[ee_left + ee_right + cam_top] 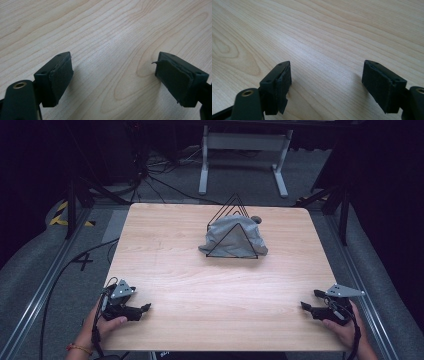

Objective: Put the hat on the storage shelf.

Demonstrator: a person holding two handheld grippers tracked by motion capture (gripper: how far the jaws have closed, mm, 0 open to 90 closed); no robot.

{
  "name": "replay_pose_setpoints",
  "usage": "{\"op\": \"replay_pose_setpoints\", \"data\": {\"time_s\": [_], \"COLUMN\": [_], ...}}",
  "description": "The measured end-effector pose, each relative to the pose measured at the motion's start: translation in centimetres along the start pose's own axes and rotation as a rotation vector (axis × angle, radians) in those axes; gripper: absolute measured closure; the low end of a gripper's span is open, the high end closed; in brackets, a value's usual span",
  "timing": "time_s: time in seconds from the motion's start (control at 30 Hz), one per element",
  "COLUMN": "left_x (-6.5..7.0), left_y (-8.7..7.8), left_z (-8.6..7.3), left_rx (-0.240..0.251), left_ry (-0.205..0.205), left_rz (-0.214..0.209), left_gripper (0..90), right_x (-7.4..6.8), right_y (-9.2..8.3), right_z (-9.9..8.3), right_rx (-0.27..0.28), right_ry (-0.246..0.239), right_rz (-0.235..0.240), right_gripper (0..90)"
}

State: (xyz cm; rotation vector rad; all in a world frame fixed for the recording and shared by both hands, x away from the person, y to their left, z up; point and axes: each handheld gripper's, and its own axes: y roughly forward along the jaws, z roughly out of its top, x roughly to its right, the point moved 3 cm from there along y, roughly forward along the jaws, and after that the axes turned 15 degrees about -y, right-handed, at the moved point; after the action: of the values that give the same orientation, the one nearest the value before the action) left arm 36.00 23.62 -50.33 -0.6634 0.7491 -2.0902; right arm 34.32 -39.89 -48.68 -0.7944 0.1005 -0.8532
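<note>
The left gripper [142, 310] rests low at the near left corner of the counter [200, 290], its jaws apart with nothing between them; the right gripper [309, 303] sits at the near right edge, jaws spread just as wide and likewise empty; each is held by a hand [102, 325] coming in from the near side. Between the two lies a broad stretch of bare wood, and more open room runs forward to the grey cloth [231, 236], which is draped in a black wire rack [233, 227] of triangular frames near the far middle, well apart from both grippers. The high view gives rack, cloth and counter edges; the left gripper view shows its black pads [61, 75] over plain wood grain [112, 50]; the right gripper view shows the same [324, 50].
</note>
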Motion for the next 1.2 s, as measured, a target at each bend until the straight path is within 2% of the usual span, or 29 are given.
{"op": "replay_pose_setpoints", "data": {"time_s": [0.27, 1.2], "left_x": [0.0, 0.01], "left_y": [0.0, 0.02], "left_z": [0.0, -0.03], "left_rx": [0.0, 0.0], "left_ry": [-0.001, -0.007], "left_rz": [0.0, -0.005], "left_gripper": [15.0, 14.9], "right_x": [0.32, 0.38], "right_y": [0.02, 0.02], "right_z": [-0.11, -0.11], "right_rx": [-0.006, -0.008], "right_ry": [0.029, 0.034], "right_rz": [-0.035, -0.037], "right_gripper": [24.6, 24.3]}}
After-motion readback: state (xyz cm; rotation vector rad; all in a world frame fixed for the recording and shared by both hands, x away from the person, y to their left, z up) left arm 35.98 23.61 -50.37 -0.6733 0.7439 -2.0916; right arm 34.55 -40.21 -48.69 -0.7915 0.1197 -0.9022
